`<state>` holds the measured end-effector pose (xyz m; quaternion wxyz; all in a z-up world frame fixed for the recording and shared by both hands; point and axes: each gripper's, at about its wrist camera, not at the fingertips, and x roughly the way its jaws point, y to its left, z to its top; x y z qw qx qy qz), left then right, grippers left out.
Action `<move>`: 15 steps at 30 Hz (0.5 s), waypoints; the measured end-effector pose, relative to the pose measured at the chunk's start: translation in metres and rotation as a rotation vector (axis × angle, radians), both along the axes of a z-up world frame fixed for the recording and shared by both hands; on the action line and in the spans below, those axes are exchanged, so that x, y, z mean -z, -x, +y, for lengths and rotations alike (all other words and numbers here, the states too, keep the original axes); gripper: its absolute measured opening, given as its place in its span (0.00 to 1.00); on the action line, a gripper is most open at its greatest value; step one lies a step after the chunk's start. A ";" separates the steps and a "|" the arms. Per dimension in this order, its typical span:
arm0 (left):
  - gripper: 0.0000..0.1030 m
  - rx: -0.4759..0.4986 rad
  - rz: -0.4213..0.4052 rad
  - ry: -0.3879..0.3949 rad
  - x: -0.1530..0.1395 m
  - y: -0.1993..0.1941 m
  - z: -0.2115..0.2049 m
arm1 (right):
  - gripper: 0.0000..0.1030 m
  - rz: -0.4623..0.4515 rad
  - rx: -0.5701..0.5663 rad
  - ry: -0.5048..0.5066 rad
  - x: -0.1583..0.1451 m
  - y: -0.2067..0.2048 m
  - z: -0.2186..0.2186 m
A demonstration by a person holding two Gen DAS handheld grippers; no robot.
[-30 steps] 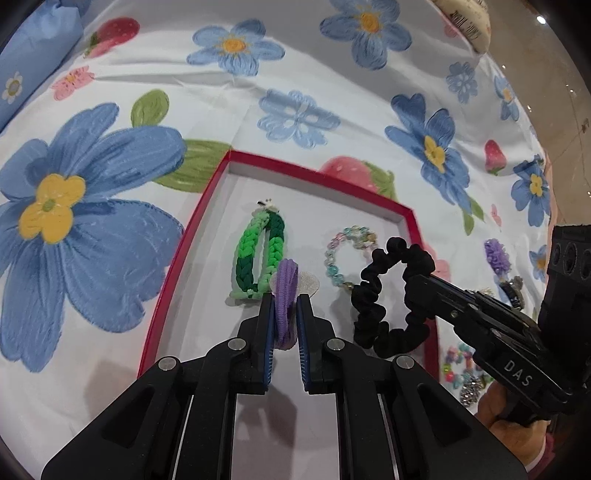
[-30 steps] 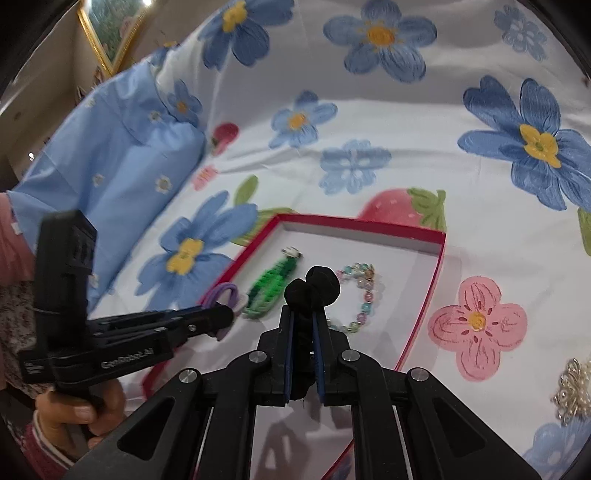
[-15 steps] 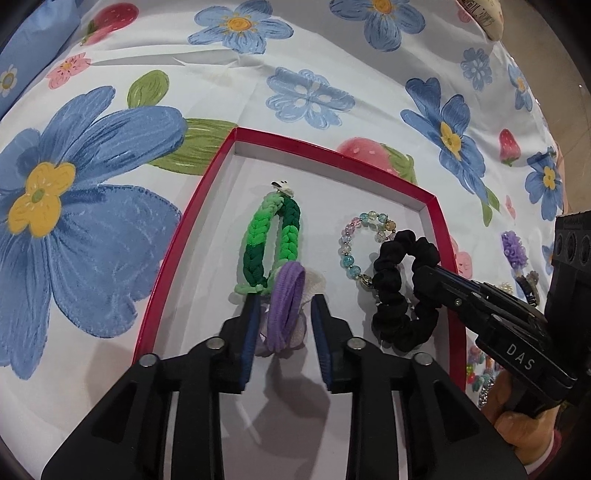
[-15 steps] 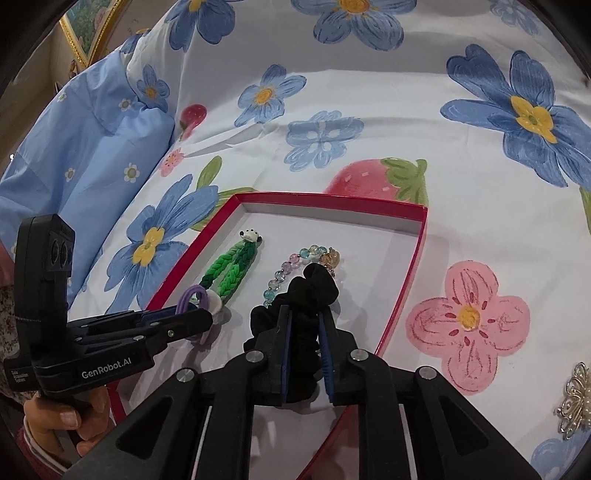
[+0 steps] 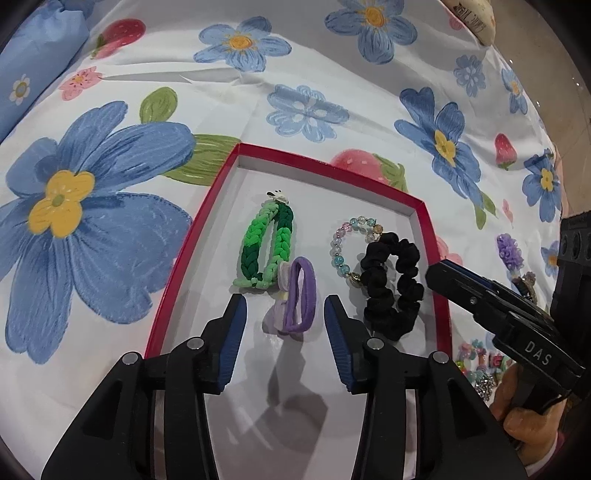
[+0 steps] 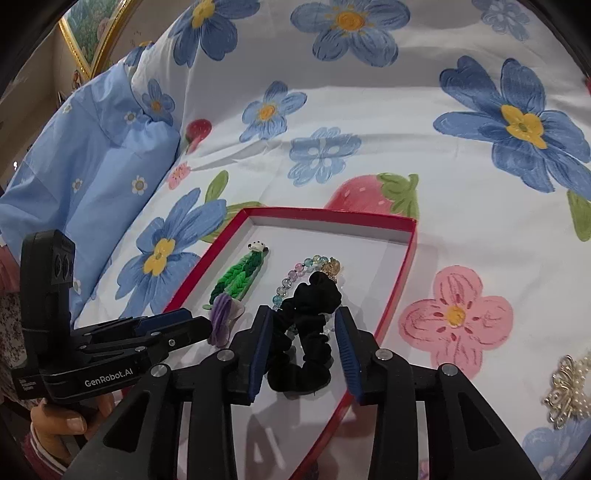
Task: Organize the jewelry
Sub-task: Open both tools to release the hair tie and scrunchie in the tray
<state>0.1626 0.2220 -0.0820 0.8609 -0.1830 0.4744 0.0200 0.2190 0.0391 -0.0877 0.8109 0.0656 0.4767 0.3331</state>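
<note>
A red-rimmed white tray (image 5: 207,221) (image 6: 404,258) lies on the flowered bedspread. In it lie a green braided bracelet (image 5: 267,243) (image 6: 236,278), a pastel bead bracelet (image 5: 341,243) (image 6: 291,277), a purple hair tie (image 5: 300,295) (image 6: 221,317) and a black scrunchie (image 5: 393,284) (image 6: 310,332). My left gripper (image 5: 284,314) is open, its jaws either side of the purple hair tie, which rests on the tray floor. My right gripper (image 6: 303,328) is open around the black scrunchie, which lies in the tray.
Outside the tray to the right lie a purple flower clip (image 5: 509,251), coloured bead pieces (image 5: 476,360) and a pearl brooch (image 6: 567,386). A blue pillow (image 6: 92,177) sits at the left. A gold picture frame (image 6: 88,33) stands behind it.
Both grippers have opened. The purple hair tie and the black scrunchie have dropped from the jaws onto the tray floor, and both grippers have drawn back slightly.
</note>
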 end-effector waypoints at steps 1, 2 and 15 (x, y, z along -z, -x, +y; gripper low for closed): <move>0.41 -0.002 -0.003 0.002 -0.001 0.001 0.000 | 0.37 -0.001 0.002 -0.004 -0.002 0.001 -0.002; 0.41 -0.004 -0.007 0.004 -0.003 0.003 0.000 | 0.37 -0.004 0.005 -0.009 -0.005 0.003 -0.003; 0.72 -0.038 -0.055 0.041 -0.028 0.033 -0.014 | 0.58 -0.050 0.071 -0.077 -0.038 0.037 -0.048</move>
